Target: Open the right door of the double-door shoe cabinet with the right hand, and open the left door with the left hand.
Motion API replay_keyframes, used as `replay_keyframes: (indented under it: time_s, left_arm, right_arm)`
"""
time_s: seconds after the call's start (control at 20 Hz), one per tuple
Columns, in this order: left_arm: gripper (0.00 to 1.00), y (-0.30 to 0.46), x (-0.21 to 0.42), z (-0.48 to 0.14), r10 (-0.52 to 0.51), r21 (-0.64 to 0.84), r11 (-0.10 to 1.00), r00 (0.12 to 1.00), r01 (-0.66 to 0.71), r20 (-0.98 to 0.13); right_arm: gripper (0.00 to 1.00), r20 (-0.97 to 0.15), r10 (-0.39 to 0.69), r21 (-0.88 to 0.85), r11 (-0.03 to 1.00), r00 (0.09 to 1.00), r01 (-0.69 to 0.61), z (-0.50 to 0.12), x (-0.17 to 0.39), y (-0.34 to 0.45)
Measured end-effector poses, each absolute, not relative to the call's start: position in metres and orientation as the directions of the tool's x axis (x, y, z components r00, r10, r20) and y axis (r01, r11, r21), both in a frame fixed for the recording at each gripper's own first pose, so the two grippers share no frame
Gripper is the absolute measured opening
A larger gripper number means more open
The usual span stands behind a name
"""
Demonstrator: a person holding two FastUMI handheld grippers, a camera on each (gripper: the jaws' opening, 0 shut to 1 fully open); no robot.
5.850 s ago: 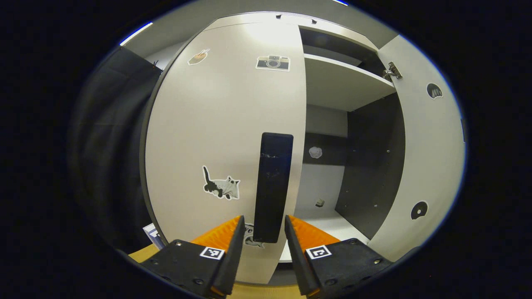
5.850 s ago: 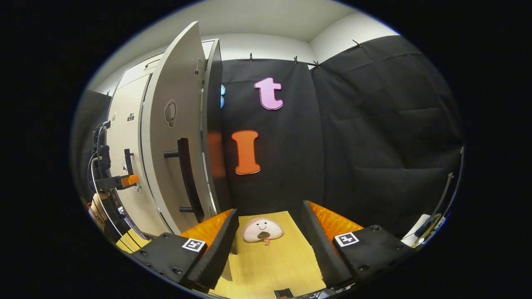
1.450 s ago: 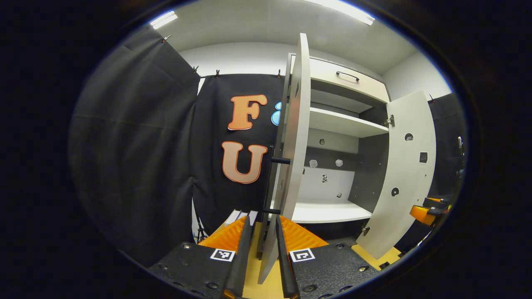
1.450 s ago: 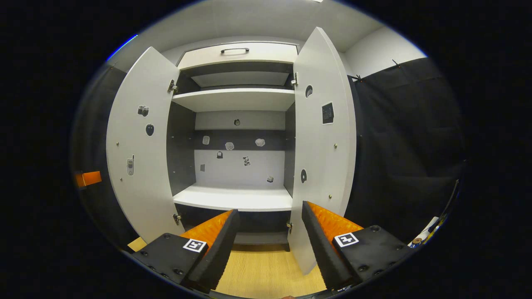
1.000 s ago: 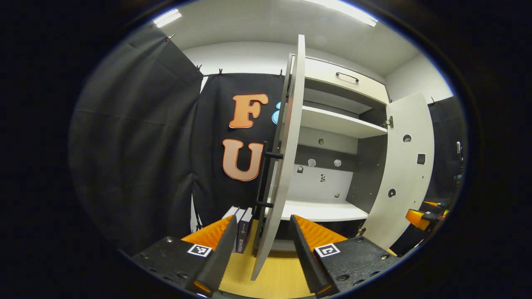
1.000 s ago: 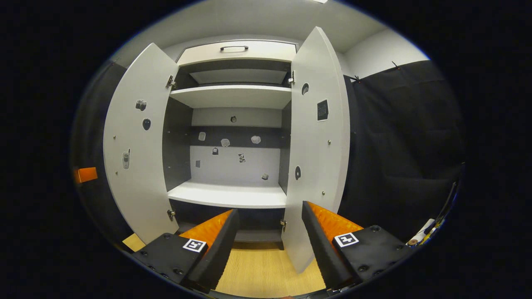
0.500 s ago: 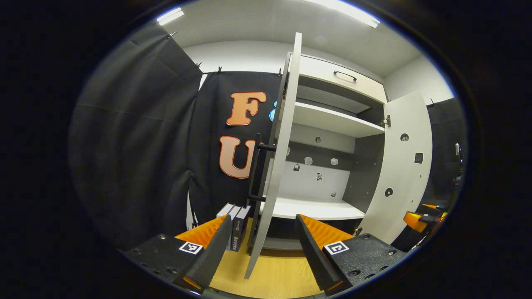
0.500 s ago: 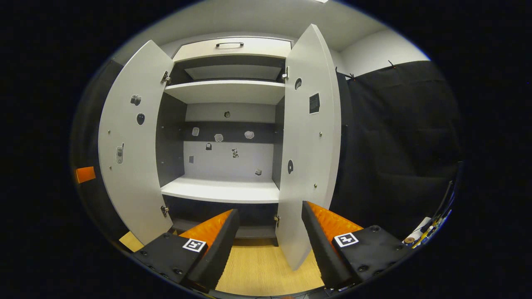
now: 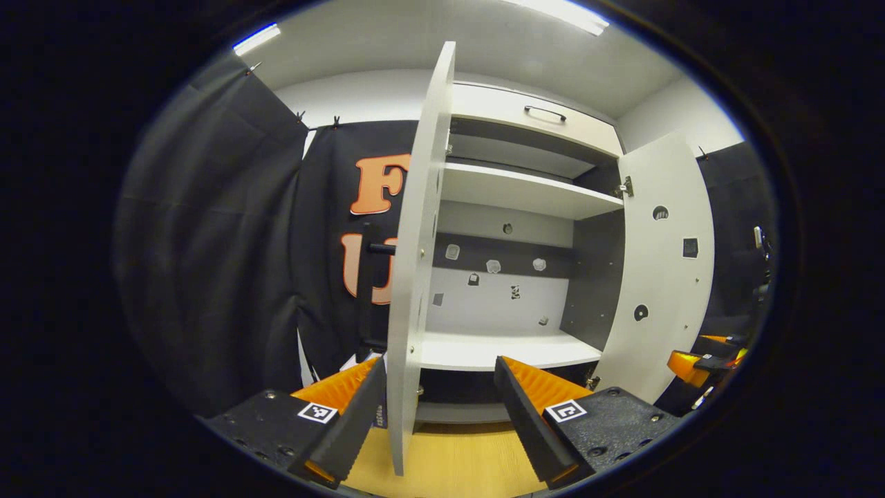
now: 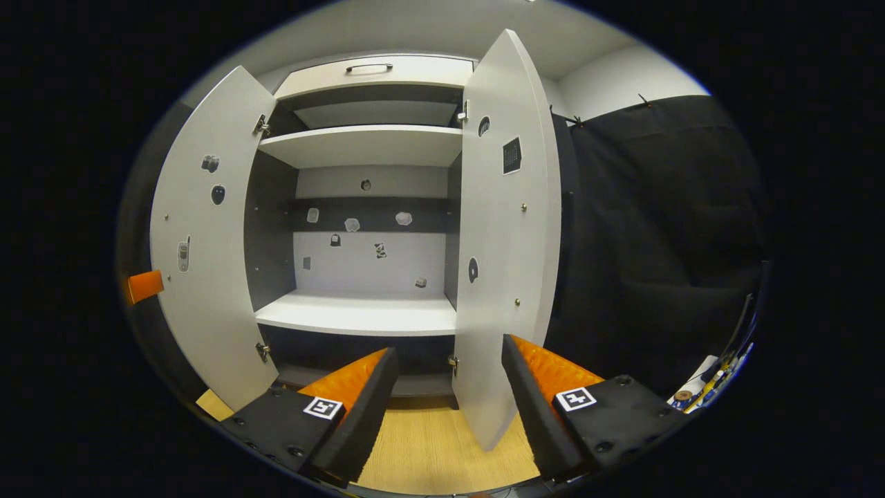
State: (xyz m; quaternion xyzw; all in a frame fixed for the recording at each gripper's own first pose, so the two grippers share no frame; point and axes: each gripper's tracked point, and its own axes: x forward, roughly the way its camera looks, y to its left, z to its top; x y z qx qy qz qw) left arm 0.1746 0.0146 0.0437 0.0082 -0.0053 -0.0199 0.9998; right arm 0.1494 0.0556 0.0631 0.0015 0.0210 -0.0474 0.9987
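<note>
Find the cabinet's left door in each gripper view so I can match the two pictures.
Left gripper view: the left door stands nearly edge-on at centre, just left of the open shelves.
Right gripper view: the left door shows its inner face, swung wide at the left.
Shared landmark: the drawer handle at the top of the cabinet.

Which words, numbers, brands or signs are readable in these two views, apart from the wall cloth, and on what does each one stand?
No text can be read.
Small stickers on the left door: pictures, with any writing too small to tell.
Dark square sticker on the right door: too small to read.
Square marker on the right tongs: black-and-white pattern, no words.
</note>
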Motion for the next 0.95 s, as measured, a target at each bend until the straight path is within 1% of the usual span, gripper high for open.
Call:
replay_keyframes:
  time_s: [0.05,0.1,0.25,0.3,0.35,0.5,0.7,0.75,0.85,0.9,0.95]
  left_arm:
    - [0.93,0.011,0.175,0.044,-0.045,0.018,0.999,0.999,0.045,0.014]
    - [0.95,0.008,0.177,0.043,-0.049,0.021,0.999,0.999,0.049,0.015]
    - [0.94,-0.006,0.183,0.039,-0.083,0.024,0.996,0.997,0.082,0.008]
    - [0.96,-0.01,0.183,0.039,-0.09,0.017,0.996,0.996,0.09,0.008]
    - [0.96,-0.014,0.185,0.039,-0.098,0.009,0.995,0.995,0.098,0.01]
    - [0.95,-0.019,0.192,0.041,-0.104,0.017,0.994,0.994,0.104,0.014]
    - [0.95,-0.028,0.199,0.039,-0.122,0.02,0.992,0.992,0.122,0.007]
    - [0.96,-0.03,0.201,0.039,-0.124,0.018,0.992,0.992,0.124,0.008]
    - [0.95,-0.034,0.203,0.037,-0.125,0.014,0.992,0.992,0.125,0.006]
    - [0.96,-0.035,0.204,0.037,-0.128,0.011,0.992,0.992,0.128,0.006]
    - [0.96,-0.036,0.205,0.037,-0.127,0.008,0.992,0.992,0.127,0.007]
  right_arm:
    - [0.97,-0.046,-0.09,0.0,0.996,0.995,0.09,0.063,0.15,0.056]
    - [0.97,-0.048,-0.086,-0.002,0.996,0.995,0.086,0.063,0.15,0.057]
    - [0.97,-0.043,-0.07,0.008,0.998,0.997,0.07,0.067,0.152,0.062]
    - [0.97,-0.047,-0.063,0.012,0.998,0.997,0.064,0.067,0.153,0.064]
    - [0.97,-0.047,-0.059,0.013,0.998,0.997,0.06,0.068,0.154,0.065]
    - [0.97,-0.038,-0.069,0.002,0.998,0.997,0.069,0.072,0.157,0.063]
    - [0.97,-0.028,-0.06,0.012,0.998,0.998,0.061,0.074,0.16,0.066]
    - [0.97,-0.027,-0.059,0.012,0.998,0.998,0.06,0.074,0.16,0.066]
    - [0.97,-0.029,-0.057,0.009,0.998,0.998,0.058,0.074,0.162,0.066]
    - [0.97,-0.03,-0.056,0.008,0.998,0.998,0.057,0.074,0.164,0.067]
    - [0.89,-0.029,-0.054,0.007,0.998,0.998,0.055,0.074,0.166,0.067]
